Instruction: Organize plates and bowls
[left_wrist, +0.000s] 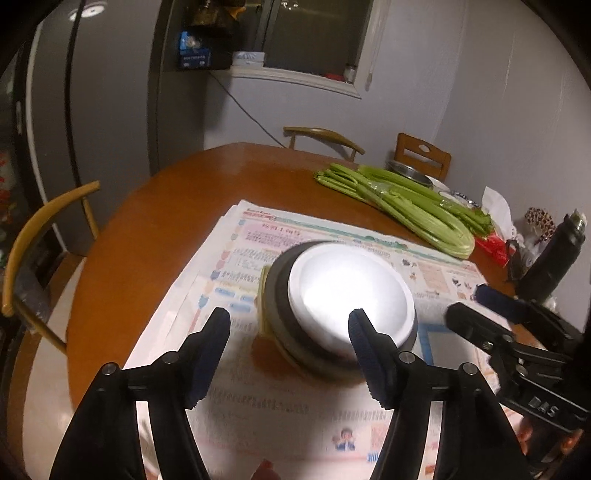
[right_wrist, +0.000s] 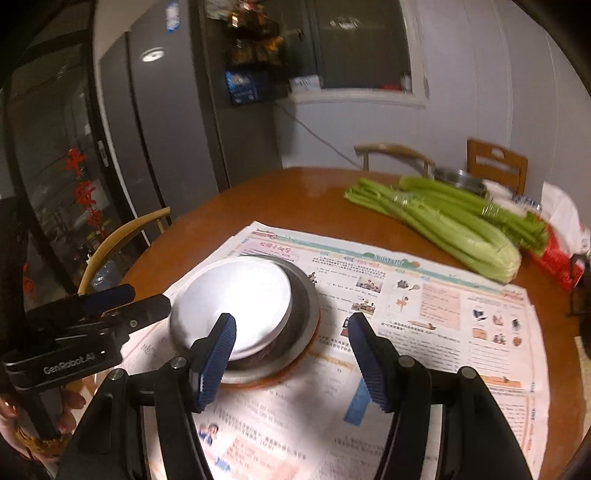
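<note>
We hold both tools released and empty: the left tool (left_wrist: 290, 325) and the right tool (right_wrist: 291, 332) hover just short of the stack (left_wrist: 341, 306), which sits ahead between them on the newspaper (left_wrist: 280, 406) covering the tabletop (left_wrist: 155, 236). White plate tops bowl, nested smallest uppermost, likely for stability.

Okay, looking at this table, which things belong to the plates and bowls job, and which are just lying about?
Part of the job:
white plate
dark bowl under it
orange plate at the bottom

Just lying about:
celery
newspaper
metal basin
dark flask
red bag
</note>
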